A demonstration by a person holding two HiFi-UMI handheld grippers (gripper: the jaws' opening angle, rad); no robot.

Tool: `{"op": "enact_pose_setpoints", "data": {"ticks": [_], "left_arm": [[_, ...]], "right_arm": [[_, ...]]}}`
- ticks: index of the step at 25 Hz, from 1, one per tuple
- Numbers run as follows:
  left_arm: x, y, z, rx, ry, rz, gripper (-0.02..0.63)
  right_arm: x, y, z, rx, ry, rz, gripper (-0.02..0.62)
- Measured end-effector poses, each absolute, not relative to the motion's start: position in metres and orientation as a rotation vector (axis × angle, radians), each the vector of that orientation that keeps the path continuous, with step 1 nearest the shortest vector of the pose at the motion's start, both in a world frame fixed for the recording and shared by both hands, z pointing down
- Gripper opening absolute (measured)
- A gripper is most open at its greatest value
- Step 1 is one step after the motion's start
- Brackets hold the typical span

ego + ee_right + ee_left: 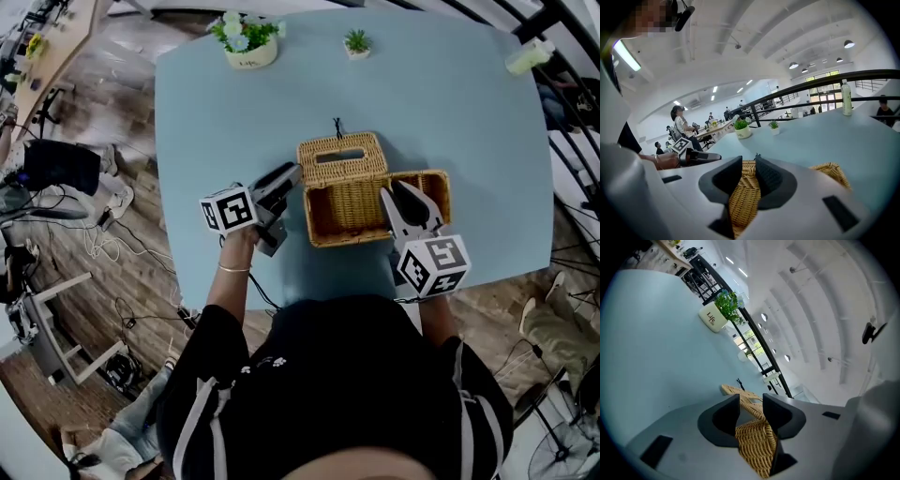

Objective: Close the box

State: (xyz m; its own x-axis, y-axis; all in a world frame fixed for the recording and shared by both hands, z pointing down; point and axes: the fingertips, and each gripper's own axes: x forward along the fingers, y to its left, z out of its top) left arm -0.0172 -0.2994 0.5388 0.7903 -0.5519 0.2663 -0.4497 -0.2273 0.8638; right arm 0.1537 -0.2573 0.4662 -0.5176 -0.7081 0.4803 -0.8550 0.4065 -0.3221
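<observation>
Surface: pale blue table, potted plant at upper left, well apart from the work.
Box: open wicker box at centre of the head view.
Lid: slotted wicker lid lies flat, touching the body's upper edge, long axis left to right.
Side piece: second open wicker part touches the body's right wall; I cannot tell its role.
Left gripper: tips at the lid's lower left corner, jaws wide apart, wicker edge in the gap, not pinched.
Right gripper: over the seam between body and side piece, jaws a narrow gap apart, wicker showing through, no visible press.
Key relation: lid lies up-frame of both grippers; left is nearer.
Judgement: folding calls for lifting that corner toward lower frame.
</observation>
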Motion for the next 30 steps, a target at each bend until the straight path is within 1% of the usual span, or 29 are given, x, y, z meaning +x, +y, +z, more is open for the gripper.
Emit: {"op": "enact_pose_setpoints", "data": {"ticks": [10, 15, 23, 30], "left_arm": [[-0.014, -0.310, 0.553, 1.717, -0.692, -0.250, 0.133], [-0.012, -0.317, 0.560, 1.698, -0.685, -0.251, 0.135], [-0.004, -0.323, 0.564, 1.623, -0.617, -0.350, 0.140], [-0.010, -0.327, 0.560, 1.693, -0.663, -0.340, 0.133]], "right_arm": [[0.154, -0.264, 0.475, 1.383, -2.369, 0.819, 0.087], [0.160, -0.266, 0.482, 1.385, -2.325, 0.800, 0.091], [0.163, -0.260, 0.488, 1.405, -2.295, 0.825, 0.091], [0.164, -0.259, 0.487, 1.420, -2.299, 0.828, 0.091]]}}
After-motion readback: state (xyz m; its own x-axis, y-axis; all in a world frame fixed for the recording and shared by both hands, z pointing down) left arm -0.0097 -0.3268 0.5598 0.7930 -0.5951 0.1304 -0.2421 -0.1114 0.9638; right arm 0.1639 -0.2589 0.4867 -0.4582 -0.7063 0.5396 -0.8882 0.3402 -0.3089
